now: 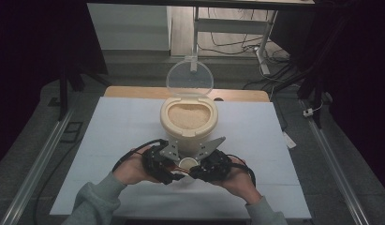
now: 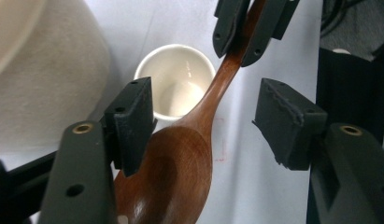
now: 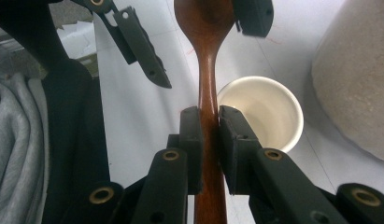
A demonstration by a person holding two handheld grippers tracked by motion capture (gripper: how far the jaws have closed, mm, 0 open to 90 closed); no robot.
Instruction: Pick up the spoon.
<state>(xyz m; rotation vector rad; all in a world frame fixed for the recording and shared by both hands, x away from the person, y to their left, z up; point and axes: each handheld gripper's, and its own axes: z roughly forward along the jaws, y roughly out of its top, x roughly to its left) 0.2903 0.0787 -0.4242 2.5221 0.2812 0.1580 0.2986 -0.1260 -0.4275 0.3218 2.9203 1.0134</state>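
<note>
A brown wooden spoon [image 3: 208, 70] is held by its handle in my right gripper [image 3: 209, 119], whose jaws are shut on it. In the left gripper view the spoon's bowl [image 2: 180, 158] lies between the jaws of my left gripper [image 2: 206, 116]. The left pad [image 2: 133, 116] is against the bowl's edge and the right pad [image 2: 285, 123] stands apart. A small white paper cup [image 2: 178, 81] stands empty on the table below the spoon. In the high view both grippers [image 1: 157, 164] [image 1: 211, 166] meet over the cup [image 1: 187, 163], just in front of a cream container of rice [image 1: 189, 117].
The container's clear round lid [image 1: 189, 77] stands open behind it. A white sheet [image 1: 120, 136] covers the table, with bare room to the left and right of the container. A person's hands and grey sleeves [image 1: 94, 197] come in from the near edge.
</note>
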